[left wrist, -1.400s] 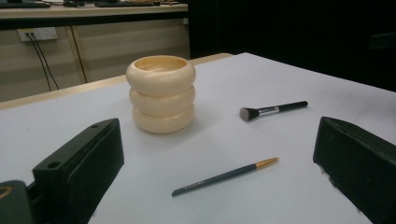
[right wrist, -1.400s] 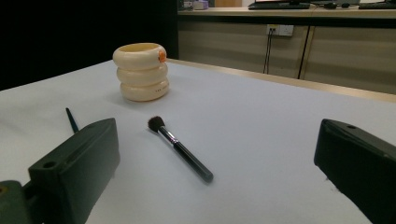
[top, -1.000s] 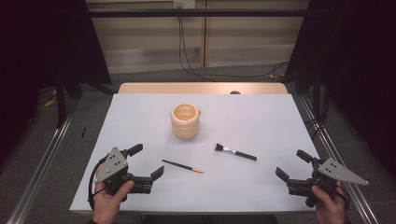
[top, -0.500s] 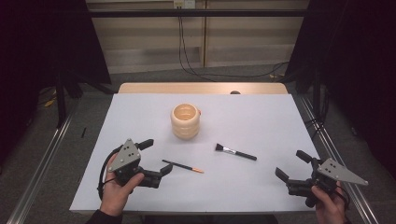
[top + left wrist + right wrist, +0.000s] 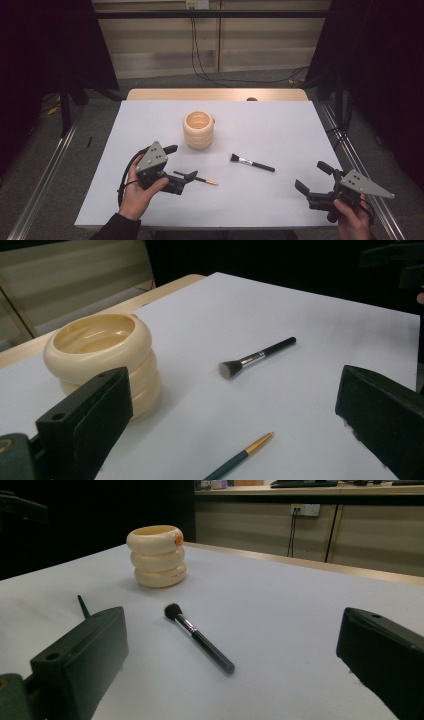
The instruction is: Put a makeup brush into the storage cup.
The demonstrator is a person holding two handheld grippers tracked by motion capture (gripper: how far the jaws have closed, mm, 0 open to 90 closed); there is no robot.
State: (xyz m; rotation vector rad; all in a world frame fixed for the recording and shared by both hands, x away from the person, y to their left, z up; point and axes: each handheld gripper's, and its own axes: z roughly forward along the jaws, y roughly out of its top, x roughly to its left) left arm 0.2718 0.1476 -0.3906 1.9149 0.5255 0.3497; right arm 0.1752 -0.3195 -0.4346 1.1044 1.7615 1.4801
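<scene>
Cup (image 5: pixel 199 130) behind pencil (image 5: pixel 200 178); brush (image 5: pixel 252 162) beside.

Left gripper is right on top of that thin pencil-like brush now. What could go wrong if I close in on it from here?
1. The thin brush lies flat on the white table; the open left gripper may scrape the surface or flick it away.
2. The cream ringed holder stands just beyond; a forward overshoot could knock it.
3. The makeup brush lies nearby and could get swept.

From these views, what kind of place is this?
Probably a lab data-collection station, not a home: a white-covered table on its own, dark curtains at both sides, cables running from a wall outlet. A few props: cream ringed holder, makeup brush.
</scene>
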